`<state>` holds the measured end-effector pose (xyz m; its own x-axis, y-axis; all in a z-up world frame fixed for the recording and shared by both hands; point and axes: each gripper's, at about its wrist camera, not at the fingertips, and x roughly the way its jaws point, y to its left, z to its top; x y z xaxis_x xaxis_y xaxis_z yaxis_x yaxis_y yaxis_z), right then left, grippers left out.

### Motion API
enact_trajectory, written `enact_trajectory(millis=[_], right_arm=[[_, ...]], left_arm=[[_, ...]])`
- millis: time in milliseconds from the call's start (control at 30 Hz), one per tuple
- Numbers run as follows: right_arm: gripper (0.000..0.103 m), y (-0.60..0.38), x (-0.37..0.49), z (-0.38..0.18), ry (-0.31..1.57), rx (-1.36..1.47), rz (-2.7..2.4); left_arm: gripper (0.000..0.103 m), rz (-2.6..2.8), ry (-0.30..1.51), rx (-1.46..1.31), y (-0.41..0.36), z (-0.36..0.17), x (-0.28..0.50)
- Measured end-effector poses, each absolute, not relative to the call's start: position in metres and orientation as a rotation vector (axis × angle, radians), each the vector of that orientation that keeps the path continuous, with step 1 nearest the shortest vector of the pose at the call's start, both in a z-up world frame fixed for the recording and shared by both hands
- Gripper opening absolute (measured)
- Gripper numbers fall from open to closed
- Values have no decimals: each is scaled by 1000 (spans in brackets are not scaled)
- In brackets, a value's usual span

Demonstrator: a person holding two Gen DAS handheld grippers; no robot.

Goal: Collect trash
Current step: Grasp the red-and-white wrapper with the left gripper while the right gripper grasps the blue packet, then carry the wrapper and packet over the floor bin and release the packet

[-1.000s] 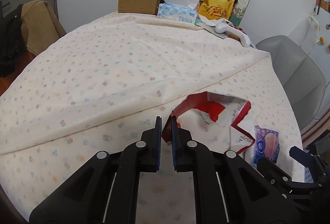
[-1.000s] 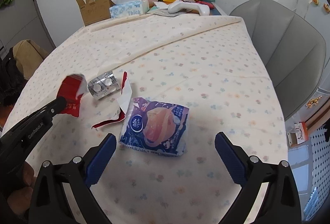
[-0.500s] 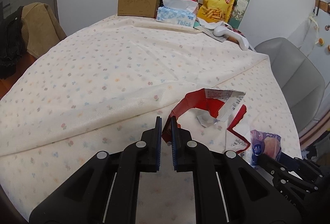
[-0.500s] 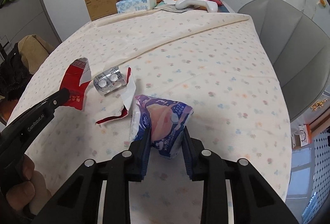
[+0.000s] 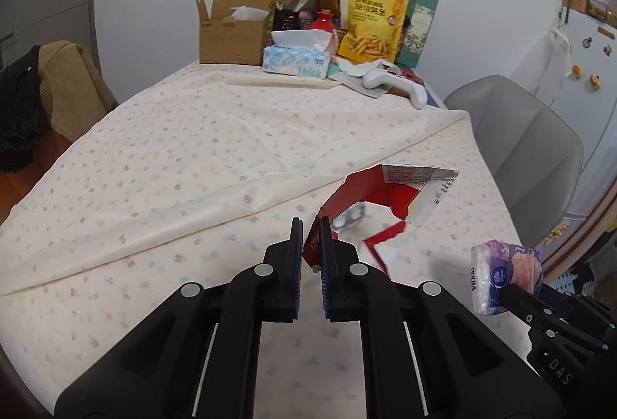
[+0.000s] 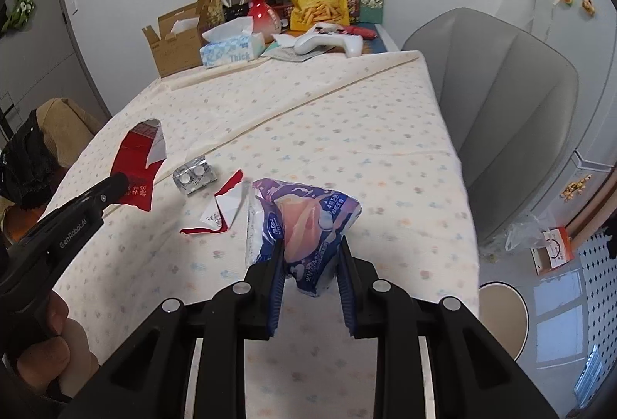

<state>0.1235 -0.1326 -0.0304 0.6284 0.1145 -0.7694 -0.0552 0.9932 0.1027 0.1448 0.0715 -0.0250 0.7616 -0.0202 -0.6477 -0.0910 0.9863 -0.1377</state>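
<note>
Trash rides clear of the surface [image 6: 347, 133]: left claw [image 5: 310, 245] clenched on the torn red wrapper [image 5: 385, 191]; right claw [image 6: 310, 261] squeezing the purple tissue pack [image 6: 304, 222]. The blister pack [image 6: 194, 175] seemingly lies loose, awaiting collection.

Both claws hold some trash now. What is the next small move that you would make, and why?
Probably lift both a little higher and carry them off the table. The left claw pinches the torn red wrapper, whose tail still hangs close to the tablecloth by the blister pack. The right claw grips the purple tissue pack, already raised. No bin is in view.
</note>
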Motion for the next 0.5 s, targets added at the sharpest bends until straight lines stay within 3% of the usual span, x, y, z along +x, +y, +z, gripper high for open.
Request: enact_trajectory(millis=[500], right_arm=[[25, -204, 84, 12, 770, 116, -15]], left_arm=[[9, -72, 665, -71, -13, 0, 134]])
